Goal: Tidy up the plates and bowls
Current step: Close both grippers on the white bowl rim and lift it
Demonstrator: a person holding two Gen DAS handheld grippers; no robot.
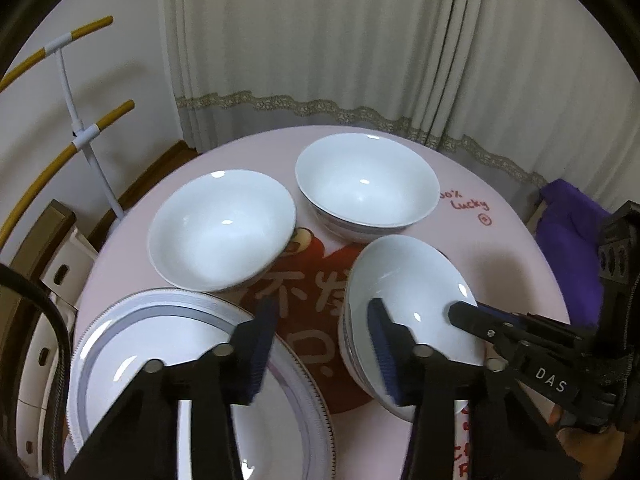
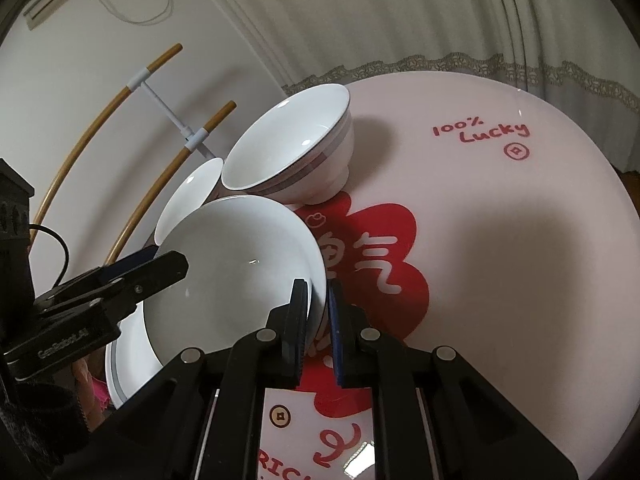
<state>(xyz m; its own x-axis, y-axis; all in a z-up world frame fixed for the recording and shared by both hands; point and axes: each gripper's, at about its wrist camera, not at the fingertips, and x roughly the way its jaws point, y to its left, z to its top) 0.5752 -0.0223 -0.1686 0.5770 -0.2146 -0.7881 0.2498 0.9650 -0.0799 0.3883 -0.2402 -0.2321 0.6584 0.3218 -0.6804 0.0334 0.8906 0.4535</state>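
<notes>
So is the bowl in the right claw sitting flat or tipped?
Tipped. The bowl leans with its opening turned sideways, the right claw clamped on its rim, its low side over the plate.

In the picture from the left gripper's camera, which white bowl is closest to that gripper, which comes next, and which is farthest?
1. The tilted bowl at lower right, right by the left gripper and pinched at its rim by the right gripper.
2. The left bowl, standing mid-table.
3. The striped bowl at the table's back, near the curtain.

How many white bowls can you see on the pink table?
3, maybe more. One bowl at the left, one at the back, and a near bowl pinched by the right gripper; it seems to sit in others stacked beneath.
</notes>
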